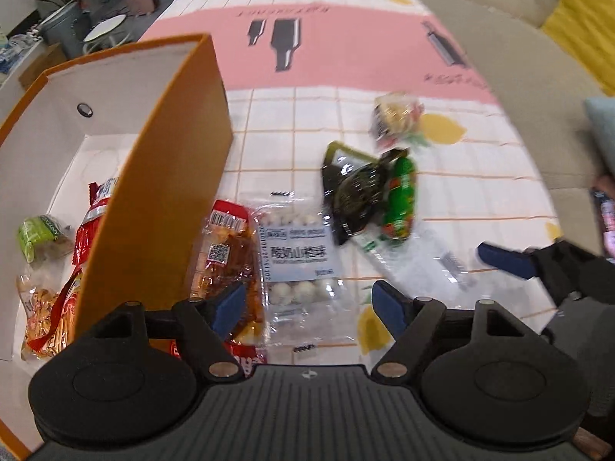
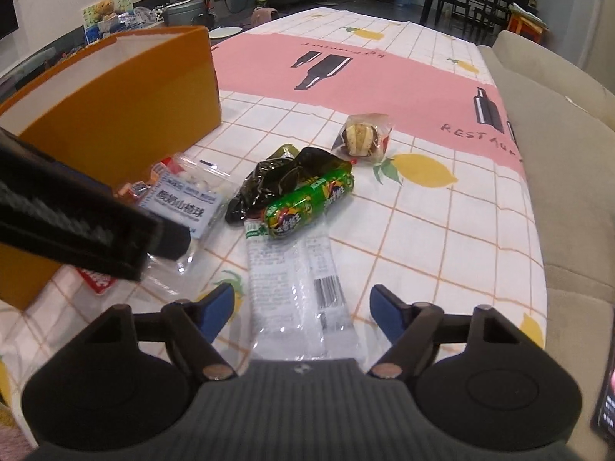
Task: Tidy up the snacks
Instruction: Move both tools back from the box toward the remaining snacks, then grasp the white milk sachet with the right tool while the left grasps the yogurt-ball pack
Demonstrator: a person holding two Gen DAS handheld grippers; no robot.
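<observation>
The orange box stood open on the tablecloth, and everything else sat in relation to it. Inside it, against its white floor, lay a red packet, a small green packet and a golden snack bag. Just outside its near wall lay an orange-red packet, touching the box, and beside that a clear bag of white balls with a pale blue label. Farther from the box were a dark crinkled packet and a green sausage lying against each other, the sausage resting on one end of a long clear wrapper. Farthest from the box sat a small clear-wrapped pastry, apart from the rest. The left gripper hung over the bag of white balls next to the box, its blue-padded jaws spread wide and gripping nothing, the left pad above the orange-red packet. The right gripper hovered on the far side of that bag from the box, its jaws also apart, with the long clear wrapper lying between them but not pressed; whether either pad brushed the wrapper was hard to tell from this angle. In the right wrist view the left gripper's dark body crossed in front of the box.
</observation>
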